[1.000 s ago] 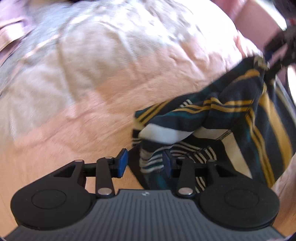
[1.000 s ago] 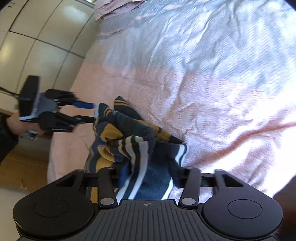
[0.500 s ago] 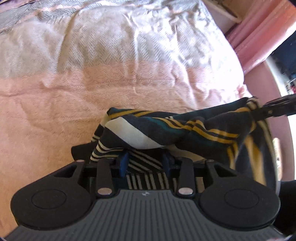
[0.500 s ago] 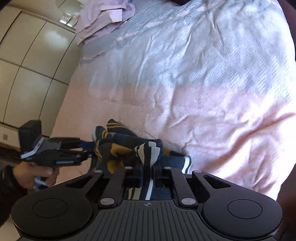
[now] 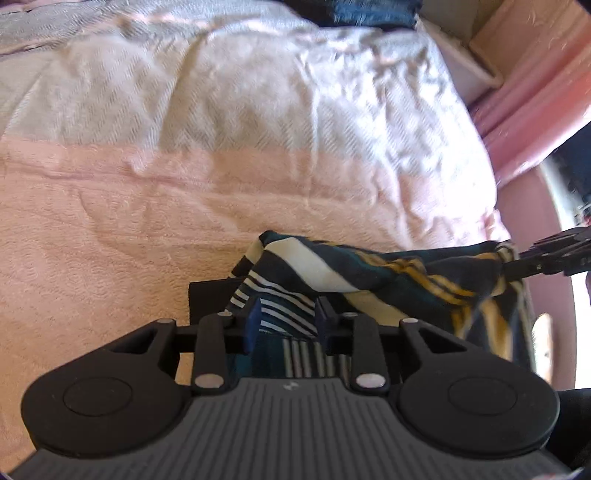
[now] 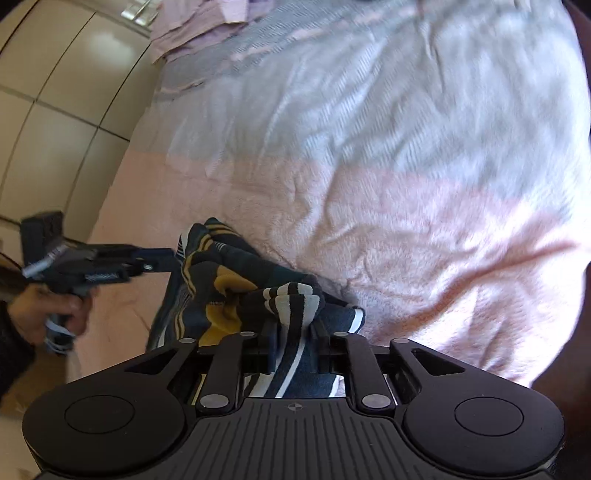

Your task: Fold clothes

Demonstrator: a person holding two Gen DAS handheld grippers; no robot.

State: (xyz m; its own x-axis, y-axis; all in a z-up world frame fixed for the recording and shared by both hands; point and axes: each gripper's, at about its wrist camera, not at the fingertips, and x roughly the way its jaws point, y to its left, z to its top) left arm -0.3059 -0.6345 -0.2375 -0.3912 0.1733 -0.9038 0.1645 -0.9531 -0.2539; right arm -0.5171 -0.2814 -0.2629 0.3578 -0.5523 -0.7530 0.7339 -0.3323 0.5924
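Two hand-held grippers on one piece of laundry, over a bed. Strung between them in a loose, twisted bunch: a striped garment (image 5: 369, 266) in dark navy, white and mustard yellow, low over the pink part of a pink-and-grey bedspread (image 5: 184, 203), close to its near edge. In the left wrist view, the left gripper (image 5: 286, 321) closed partway on a finely striped fold, with cloth filling the whole gap between the blue pads (image 5: 253, 323). At the far right of that same view, the right gripper (image 5: 517, 266) pinching the garment's other end. In the right wrist view, the right gripper (image 6: 293, 343) clamped on a thick wad of navy-and-white fabric, with the rest of the garment trailing off to the left. There, at the left gripper's tips, the cloth's far edge, and behind the tool a bare hand (image 6: 55, 310) around its grip, with a dark sleeve at the wrist. Beyond the bed (blurred, like much of both views): pale cupboard doors (image 6: 55, 110) on the left, a heap of lilac clothing (image 6: 199, 22) at the far corner of the covers, a dark blue item (image 5: 369, 11) at the far edge of the bed, and pink drapery (image 5: 535, 110) off to the right.
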